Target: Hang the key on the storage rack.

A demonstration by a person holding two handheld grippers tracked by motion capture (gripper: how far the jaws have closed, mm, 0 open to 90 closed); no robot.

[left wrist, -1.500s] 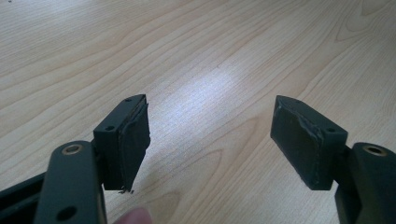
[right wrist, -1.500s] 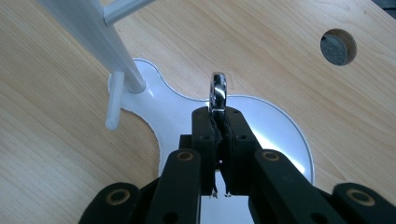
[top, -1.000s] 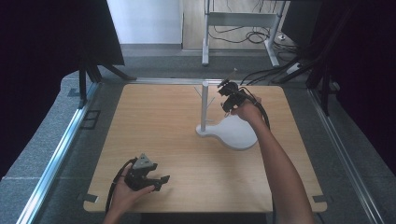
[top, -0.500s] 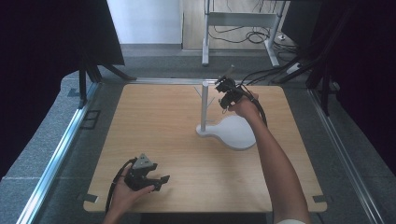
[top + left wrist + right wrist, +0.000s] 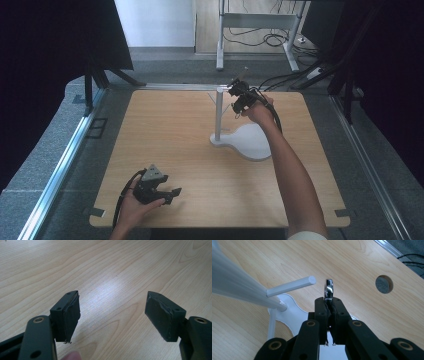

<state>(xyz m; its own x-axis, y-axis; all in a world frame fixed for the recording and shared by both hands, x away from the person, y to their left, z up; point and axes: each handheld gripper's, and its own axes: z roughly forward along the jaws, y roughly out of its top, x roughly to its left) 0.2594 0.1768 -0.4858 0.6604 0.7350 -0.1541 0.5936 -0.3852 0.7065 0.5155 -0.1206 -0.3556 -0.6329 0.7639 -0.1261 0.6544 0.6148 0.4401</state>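
1. Since the earlier frames the right gripper [image 5: 235, 96] has crept only slightly along the far side of the table; the left gripper [image 5: 172, 192] has stayed put near the front edge.
2. Clenched between the right gripper's black jaws is a small shiny metal ring [image 5: 328, 288], seen edge-on, sticking out past the pads toward the far side; what else hangs from it I cannot tell.
3. That ring sits just beside the blunt tip of a peg [image 5: 291, 286], apart from it by a narrow gap. The peg's long axis runs out sideways from the stand's post [image 5: 218, 114].
4. The stand is matte white: a slim upright post, round pegs, and a flat, smooth, curved base [image 5: 252, 142] lying right of centre on the table.
5. The left gripper's jaws stand released, wide apart, with bare wood between them; its rubbery pads [image 5: 71, 315] look worn and frayed at the edges.
6. The table [image 5: 165, 130] is pale grained wood with a round cable hole [image 5: 384, 284] near its far right corner. Its left half offers broad open room; metal rails run along the sides.
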